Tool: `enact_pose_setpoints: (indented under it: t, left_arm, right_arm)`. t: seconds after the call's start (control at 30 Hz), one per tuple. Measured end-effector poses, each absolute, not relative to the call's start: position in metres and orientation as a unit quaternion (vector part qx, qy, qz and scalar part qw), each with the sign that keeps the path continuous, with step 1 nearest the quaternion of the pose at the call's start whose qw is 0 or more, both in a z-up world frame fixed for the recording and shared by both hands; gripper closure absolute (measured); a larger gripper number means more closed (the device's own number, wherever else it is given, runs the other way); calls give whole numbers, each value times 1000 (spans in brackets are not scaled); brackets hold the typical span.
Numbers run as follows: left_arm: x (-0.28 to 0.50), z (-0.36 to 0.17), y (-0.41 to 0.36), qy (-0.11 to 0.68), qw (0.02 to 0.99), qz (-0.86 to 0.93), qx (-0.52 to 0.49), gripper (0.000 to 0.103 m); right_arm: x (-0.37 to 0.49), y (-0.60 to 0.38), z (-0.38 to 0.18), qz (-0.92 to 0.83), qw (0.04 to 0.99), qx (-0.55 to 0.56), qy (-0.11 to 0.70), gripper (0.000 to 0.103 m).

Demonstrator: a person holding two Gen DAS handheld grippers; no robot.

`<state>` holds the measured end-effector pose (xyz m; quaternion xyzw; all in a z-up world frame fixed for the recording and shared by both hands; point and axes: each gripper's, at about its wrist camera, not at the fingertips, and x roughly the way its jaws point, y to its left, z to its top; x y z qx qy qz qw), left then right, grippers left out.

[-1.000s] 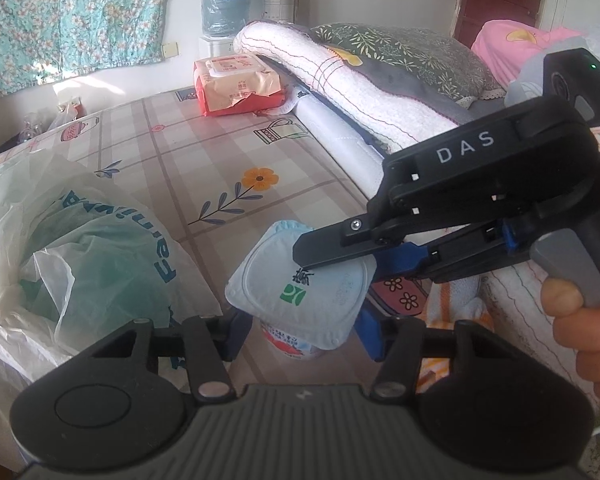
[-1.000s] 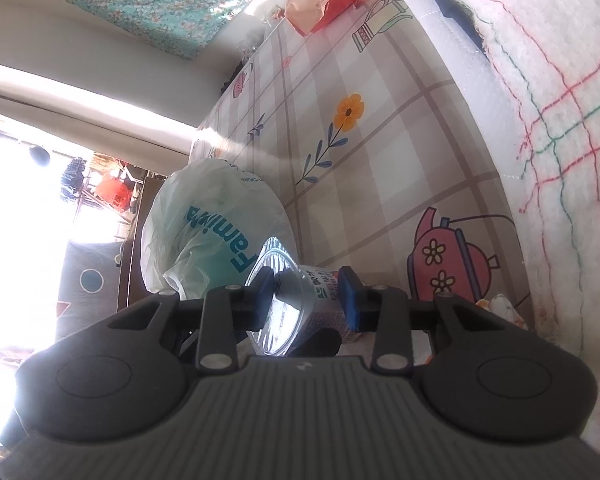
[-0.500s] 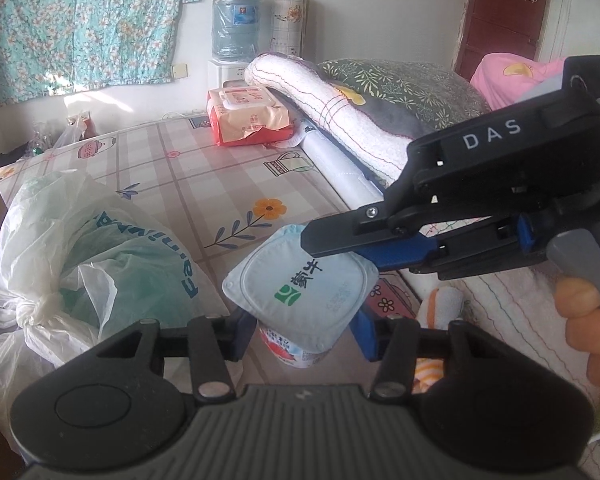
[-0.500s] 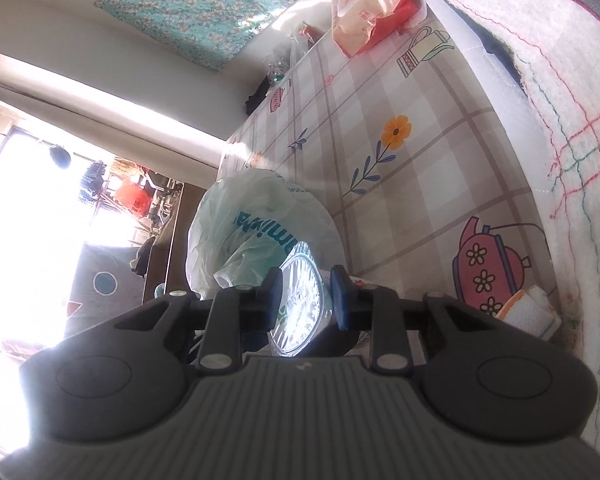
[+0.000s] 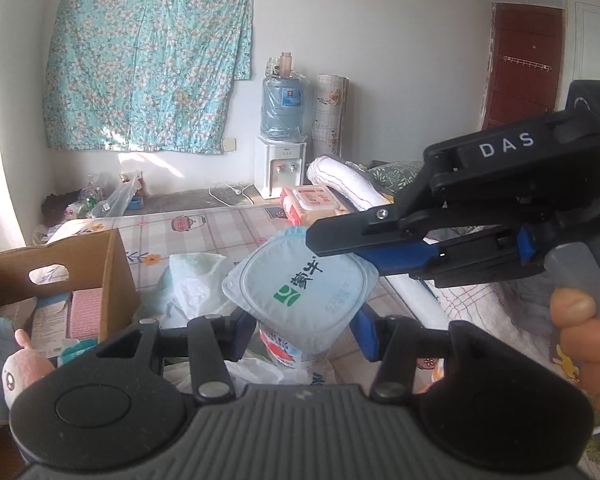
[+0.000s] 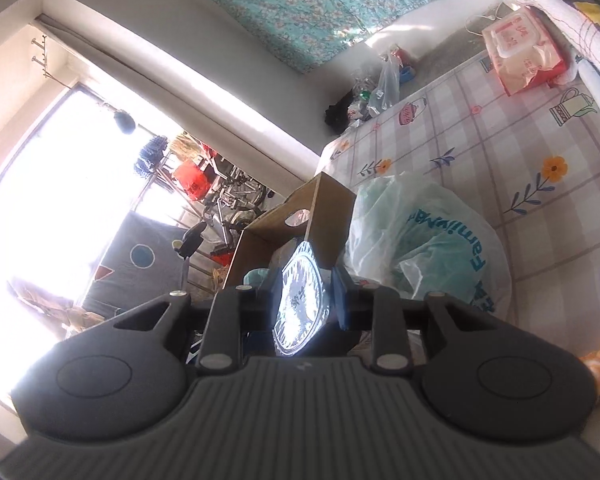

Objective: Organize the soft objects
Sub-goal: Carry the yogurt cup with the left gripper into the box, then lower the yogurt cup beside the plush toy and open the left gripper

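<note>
A yogurt cup with a pale blue foil lid and green logo is held in the air between both grippers. My left gripper is shut on the cup's body below the lid. My right gripper is shut on the lid's rim; in the left wrist view it reaches in from the right. A brown cardboard box with packets inside stands at the left, below the cup; it also shows in the right wrist view.
A white and green plastic bag lies beside the box on the patterned bed sheet. A pink wipes pack and rolled blankets lie at the far side. A plush toy is at the lower left.
Both grippers have lifted the yogurt cup up off the sheet and carried it left, over the plastic bag toward the cardboard box. The grip has stayed the same.
</note>
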<state>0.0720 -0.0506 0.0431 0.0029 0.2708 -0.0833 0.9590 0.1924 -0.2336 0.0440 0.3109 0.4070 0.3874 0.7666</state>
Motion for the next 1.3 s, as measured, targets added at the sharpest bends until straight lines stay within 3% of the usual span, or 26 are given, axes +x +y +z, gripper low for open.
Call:
enact_pose_setpoints:
  t: [0.37,0.67,0.93,1.03,1.3]
  left_arm:
    - [22,60,81,287,956,42,-44,50]
    - [27,7,159,375,912,16,-164,50]
    - [33,-30,161,424,881,-32,-208,49]
    - [37,-40,164,434,872,-41,-220,41]
    - [44,-48,168,446,864,-44,-227,36]
  right_arm:
    - [177,-61,52,483,702,242,464,76]
    - [173,1,7,446,685,185,546,76]
    - [170,7,-5,401,713,99,566,75]
    - [168,8,-8,398,719,82,563,75]
    - [167,10,-7,397,721,72,563,75]
